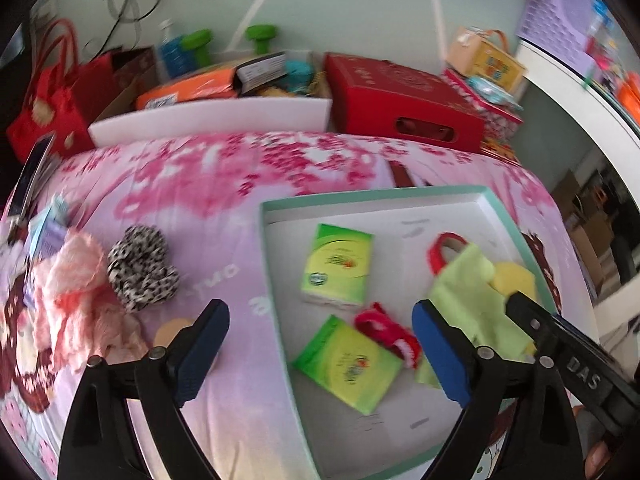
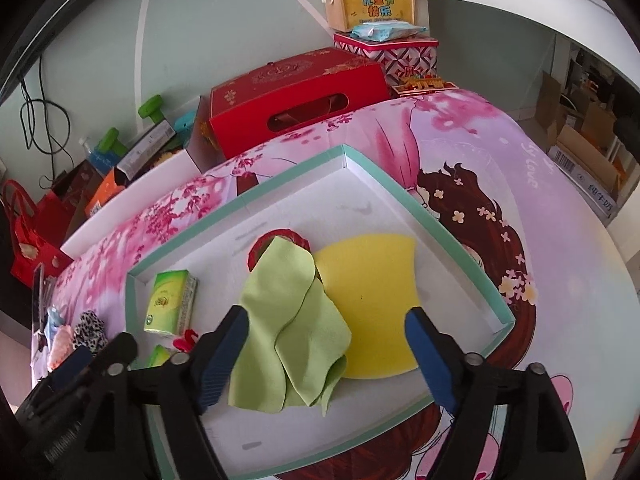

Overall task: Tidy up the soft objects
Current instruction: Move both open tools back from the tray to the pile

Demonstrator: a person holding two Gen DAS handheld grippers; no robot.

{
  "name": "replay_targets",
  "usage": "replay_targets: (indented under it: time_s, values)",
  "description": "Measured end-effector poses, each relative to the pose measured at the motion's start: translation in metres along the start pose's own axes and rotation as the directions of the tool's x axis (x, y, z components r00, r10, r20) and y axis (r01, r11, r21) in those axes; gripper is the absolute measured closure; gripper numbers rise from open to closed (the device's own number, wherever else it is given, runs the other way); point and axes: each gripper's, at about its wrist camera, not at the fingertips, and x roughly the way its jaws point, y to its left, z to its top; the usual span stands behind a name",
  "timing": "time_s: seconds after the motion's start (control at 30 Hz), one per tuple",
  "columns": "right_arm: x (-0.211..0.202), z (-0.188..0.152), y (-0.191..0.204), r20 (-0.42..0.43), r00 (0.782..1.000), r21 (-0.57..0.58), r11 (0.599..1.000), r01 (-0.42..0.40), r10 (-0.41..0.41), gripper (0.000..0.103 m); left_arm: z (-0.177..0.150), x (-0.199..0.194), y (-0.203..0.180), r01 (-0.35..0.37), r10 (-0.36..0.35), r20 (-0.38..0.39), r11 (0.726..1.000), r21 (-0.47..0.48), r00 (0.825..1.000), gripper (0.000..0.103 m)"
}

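A white tray with a teal rim [image 1: 372, 193] [image 2: 460, 256] lies on the pink bedspread. In it lie two green tissue packs [image 1: 338, 270] [image 1: 348, 364], a red soft item [image 1: 386, 330], a light green cloth [image 2: 292, 320] [image 1: 468, 304], a yellow sponge [image 2: 372, 300] and a red ring-shaped item [image 1: 444, 252]. Left of the tray lie a leopard-print scrunchie [image 1: 140, 270] and a pink fluffy cloth [image 1: 76, 292]. My left gripper [image 1: 320, 328] is open and empty over the tray's left edge. My right gripper [image 2: 326, 328] is open and empty just above the green cloth.
A round tan pad [image 1: 172, 330] lies by the left gripper's left finger. Behind the bed stand a red gift box [image 1: 400, 96] [image 2: 296, 92], a white bin of boxes [image 1: 216, 120], a red bag [image 1: 52, 100] and stacked patterned boxes [image 2: 384, 28].
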Motion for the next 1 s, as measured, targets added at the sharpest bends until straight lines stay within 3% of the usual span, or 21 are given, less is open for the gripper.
replay_targets:
  time_s: [0.13,0.4,0.8,1.0]
  values:
    - [0.002,-0.001,0.001,-0.002,1.0,-0.008,1.0,0.011,-0.011,0.0,0.001,0.004,0.021,-0.033,0.031,-0.027,0.996,-0.079,0.999,0.007]
    - [0.001,-0.001,0.001,0.018,0.999,-0.013,0.999,0.037,-0.037,0.0,-0.001,0.002,0.054,-0.067,0.059,-0.047,0.977,-0.201,0.997,0.007]
    - [-0.013,0.002,0.005,0.105,0.994,0.02,1.0,-0.015,0.013,0.0,-0.003,-0.009,0.073,-0.13,0.118,-0.068,0.967,-0.218,0.991,0.007]
    - [-0.02,0.001,0.019,0.167,0.986,-0.061,0.998,-0.005,0.016,0.0,-0.004,-0.028,0.096,-0.165,0.159,-0.042,0.952,-0.258,0.986,0.007]
